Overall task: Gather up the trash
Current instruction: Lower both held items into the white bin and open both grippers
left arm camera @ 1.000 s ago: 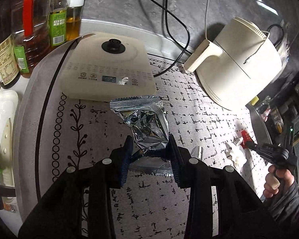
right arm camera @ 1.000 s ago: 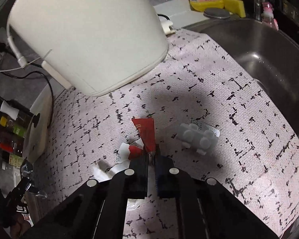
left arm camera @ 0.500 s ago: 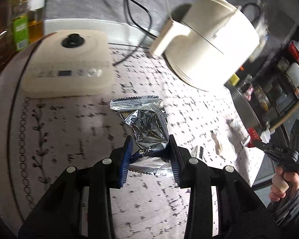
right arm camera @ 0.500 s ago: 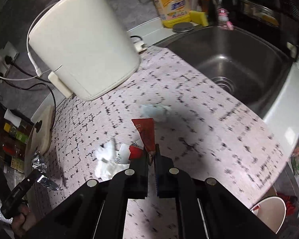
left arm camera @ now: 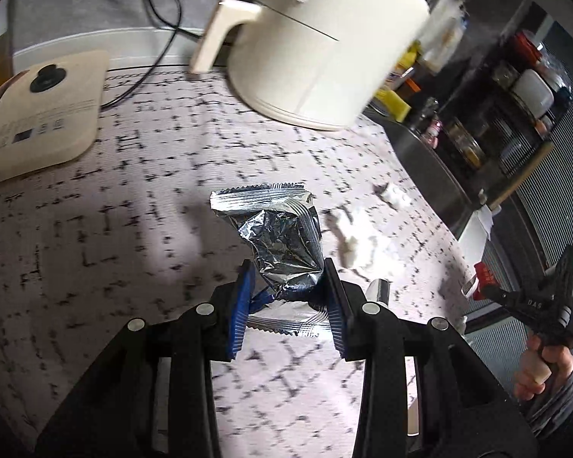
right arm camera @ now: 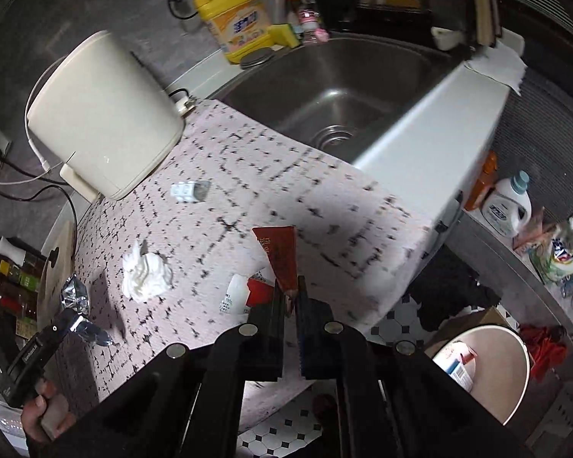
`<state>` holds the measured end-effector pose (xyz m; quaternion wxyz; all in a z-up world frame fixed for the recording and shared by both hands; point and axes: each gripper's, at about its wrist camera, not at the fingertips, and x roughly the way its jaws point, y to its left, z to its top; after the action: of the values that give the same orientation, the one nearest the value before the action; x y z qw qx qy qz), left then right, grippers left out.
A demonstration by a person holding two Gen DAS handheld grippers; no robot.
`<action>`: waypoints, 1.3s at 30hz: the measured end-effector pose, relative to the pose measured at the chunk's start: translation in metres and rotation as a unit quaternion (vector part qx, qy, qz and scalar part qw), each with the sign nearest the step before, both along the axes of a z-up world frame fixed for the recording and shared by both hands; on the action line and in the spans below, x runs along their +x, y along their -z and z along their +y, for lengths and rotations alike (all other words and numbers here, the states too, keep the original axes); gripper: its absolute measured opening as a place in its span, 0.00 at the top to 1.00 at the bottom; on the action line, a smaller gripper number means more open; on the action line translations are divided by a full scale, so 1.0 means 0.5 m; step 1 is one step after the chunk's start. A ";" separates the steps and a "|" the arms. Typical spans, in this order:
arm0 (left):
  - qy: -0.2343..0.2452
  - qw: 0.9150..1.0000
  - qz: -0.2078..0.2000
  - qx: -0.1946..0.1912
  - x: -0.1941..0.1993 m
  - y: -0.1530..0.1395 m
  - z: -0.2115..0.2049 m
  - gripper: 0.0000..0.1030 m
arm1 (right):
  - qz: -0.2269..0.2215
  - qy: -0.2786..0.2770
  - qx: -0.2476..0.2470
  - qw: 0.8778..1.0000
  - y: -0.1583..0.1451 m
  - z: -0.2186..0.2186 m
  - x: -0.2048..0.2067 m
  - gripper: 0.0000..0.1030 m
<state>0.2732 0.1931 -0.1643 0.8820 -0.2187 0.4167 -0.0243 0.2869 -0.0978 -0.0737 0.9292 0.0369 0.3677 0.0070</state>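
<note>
My left gripper (left arm camera: 288,280) is shut on a crumpled silver foil wrapper (left arm camera: 279,236) and holds it above the patterned counter mat (left arm camera: 133,191). My right gripper (right arm camera: 292,292) is shut on a red wrapper (right arm camera: 280,255) and holds it over the counter's front edge. The right gripper (left arm camera: 477,286) also shows at the right of the left wrist view, off the counter. The left gripper with the foil wrapper (right arm camera: 74,297) shows at the left of the right wrist view. A crumpled white tissue (right arm camera: 145,273) and a white blister pack (right arm camera: 189,191) lie on the mat. A round bin (right arm camera: 481,370) with trash inside stands on the floor below.
A cream kettle (left arm camera: 317,42) stands at the back of the counter, with a cream appliance lid (left arm camera: 38,107) to its left. A steel sink (right arm camera: 343,103) lies to the right, with a yellow detergent bottle (right arm camera: 237,19) behind it. Another torn red-and-white wrapper (right arm camera: 244,292) lies near the counter edge.
Both grippers have risen and swung right with their wrappers. The right gripper has moved out past the counter's front edge, and the bin has come into its view.
</note>
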 end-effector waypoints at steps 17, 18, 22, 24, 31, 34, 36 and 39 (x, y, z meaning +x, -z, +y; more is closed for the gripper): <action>0.064 0.997 -0.014 0.038 -0.060 -0.055 -0.436 0.65 | 0.016 0.029 0.050 0.998 0.014 -0.410 -0.203 0.94; 0.068 0.997 -0.012 0.042 -0.069 -0.054 -0.459 0.65 | 0.021 0.032 0.054 0.998 0.024 -0.437 -0.217 0.94; 0.079 0.996 -0.002 0.049 -0.100 -0.047 -0.524 0.65 | 0.035 0.037 0.064 0.997 0.057 -0.515 -0.258 0.93; 0.085 0.995 0.004 0.052 -0.116 -0.038 -0.559 0.65 | 0.045 0.040 0.069 0.996 0.074 -0.549 -0.272 0.91; 0.116 0.991 0.019 0.056 -0.158 -0.012 -0.669 0.65 | 0.036 0.065 0.090 0.993 0.093 -0.636 -0.323 0.49; 0.130 0.990 0.024 0.055 -0.169 0.000 -0.711 0.65 | 0.035 0.068 0.094 0.993 0.092 -0.665 -0.343 0.48; 0.139 0.988 0.028 0.055 -0.172 0.010 -0.736 0.65 | 0.032 0.073 0.094 0.992 0.091 -0.684 -0.361 0.48; 0.156 0.986 0.037 0.053 -0.176 0.028 -0.773 0.65 | 0.027 0.083 0.098 0.991 0.088 -0.715 -0.385 0.47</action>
<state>0.1850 -0.1935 -0.1785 0.8616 -0.1052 0.4790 -0.1310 0.0946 -0.4551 -0.1176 0.9083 0.1580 0.3857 -0.0348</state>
